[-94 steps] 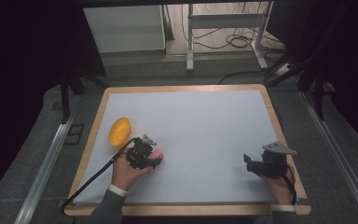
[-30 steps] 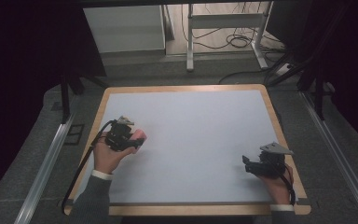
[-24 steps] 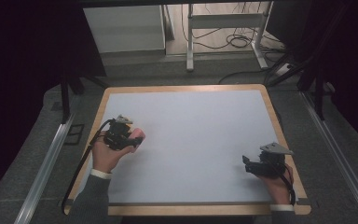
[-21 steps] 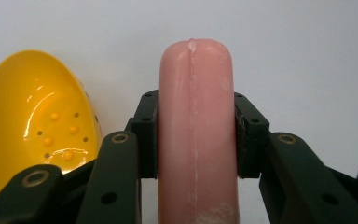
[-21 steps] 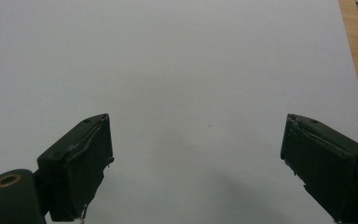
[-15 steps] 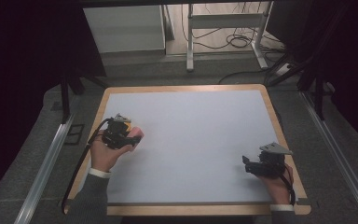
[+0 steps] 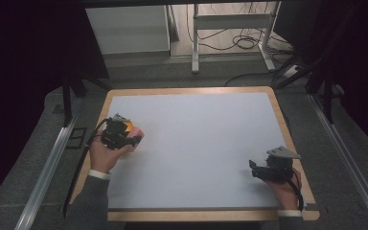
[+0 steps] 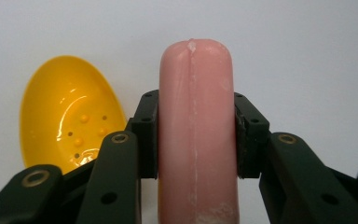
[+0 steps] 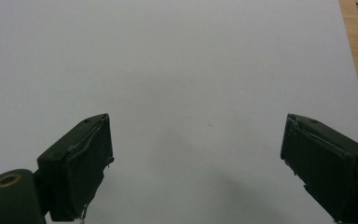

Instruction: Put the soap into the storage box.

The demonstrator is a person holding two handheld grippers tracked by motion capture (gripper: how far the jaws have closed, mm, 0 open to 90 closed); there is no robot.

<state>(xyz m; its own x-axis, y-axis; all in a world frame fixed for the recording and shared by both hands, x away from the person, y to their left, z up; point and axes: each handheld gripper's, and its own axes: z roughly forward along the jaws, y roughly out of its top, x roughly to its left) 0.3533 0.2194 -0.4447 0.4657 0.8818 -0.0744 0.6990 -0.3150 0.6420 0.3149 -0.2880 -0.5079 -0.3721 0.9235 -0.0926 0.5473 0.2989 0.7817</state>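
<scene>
Surface (image 7: 196, 143): pale blue-grey sheet framed by a light wooden border, bare under and ahead of both tools, dark grey floor around it

Left tool (image 7: 124, 136): black, cabled, gripped in a hand (image 7: 106, 155) with a grey sleeve behind, held over the left part of the surface well apart from the other tool; in the left gripper view (image 8: 193, 135) jaws pressed in from either side on the pink piece

Right tool (image 7: 255, 170): black, topped by a grey three-cornered plate, held in a hand near the right-hand wooden border; in the right gripper view (image 9: 196, 161) jaws spread wide with only pale surface between them, wooden border at the upper right corner

Yellow dish (image 8: 67, 114): glossy oval shell, hollow side up, small bumps and holes in its floor, lying on the surface just to the left of the left tool's jaws and partly behind the left one; in the high view (image 7: 129, 126) a sliver of yellow at the far side of that tool

Pink sausage (image 8: 196, 135): smooth rounded cylinder with a pale seam down its length, upright between the left tool's jaws, rounded end past the jaw tips; in the high view (image 7: 138, 139) a pink end at the tool's right side
</scene>
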